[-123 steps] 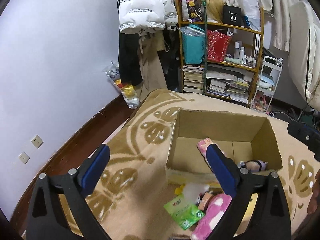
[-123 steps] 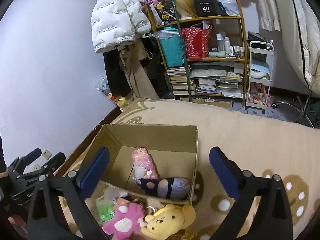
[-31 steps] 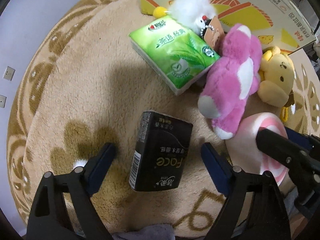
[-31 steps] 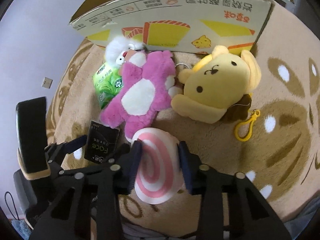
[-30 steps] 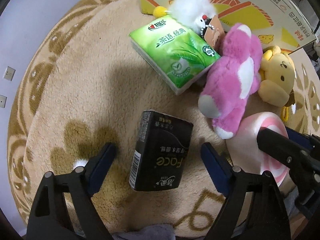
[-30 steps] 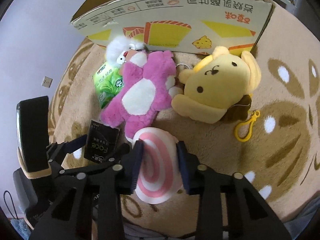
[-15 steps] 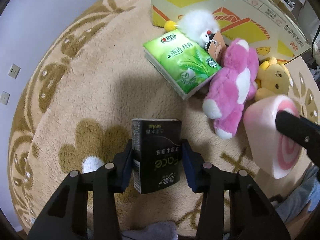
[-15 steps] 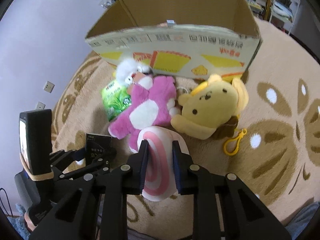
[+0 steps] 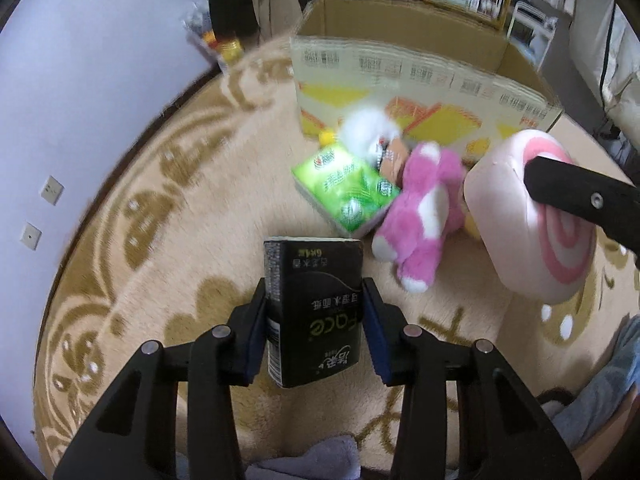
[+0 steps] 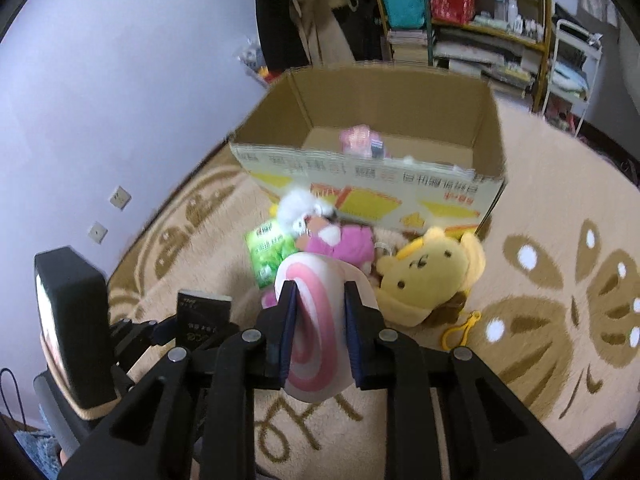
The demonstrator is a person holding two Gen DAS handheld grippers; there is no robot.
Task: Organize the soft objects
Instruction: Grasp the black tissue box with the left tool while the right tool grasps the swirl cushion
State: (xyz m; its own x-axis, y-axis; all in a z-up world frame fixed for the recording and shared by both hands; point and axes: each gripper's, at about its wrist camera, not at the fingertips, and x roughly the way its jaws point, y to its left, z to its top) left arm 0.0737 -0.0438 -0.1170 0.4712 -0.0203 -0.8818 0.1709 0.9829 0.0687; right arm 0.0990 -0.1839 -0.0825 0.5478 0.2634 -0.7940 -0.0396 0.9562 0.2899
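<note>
While half a second ago it sat low over the rug, the left gripper [image 9: 314, 312] now carries the black tissue pack [image 9: 314, 308] clamped and lifted, long axis pointing ahead toward the cardboard box [image 9: 420, 76].

Seen from the right wrist, the right gripper [image 10: 318, 328] squeezes the pink swirl cushion [image 10: 316, 320] above the rug [image 10: 560, 240], swirl face toward the camera, so both look ready for boxing.

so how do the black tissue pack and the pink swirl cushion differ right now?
The black tissue pack is flat-sided and boxy with printed lettering; the pink swirl cushion is a rounded roll with a spiral end. The left gripper clamps the pack, the right gripper the cushion, which bulges between its fingers. Both are held above the rug.
</note>
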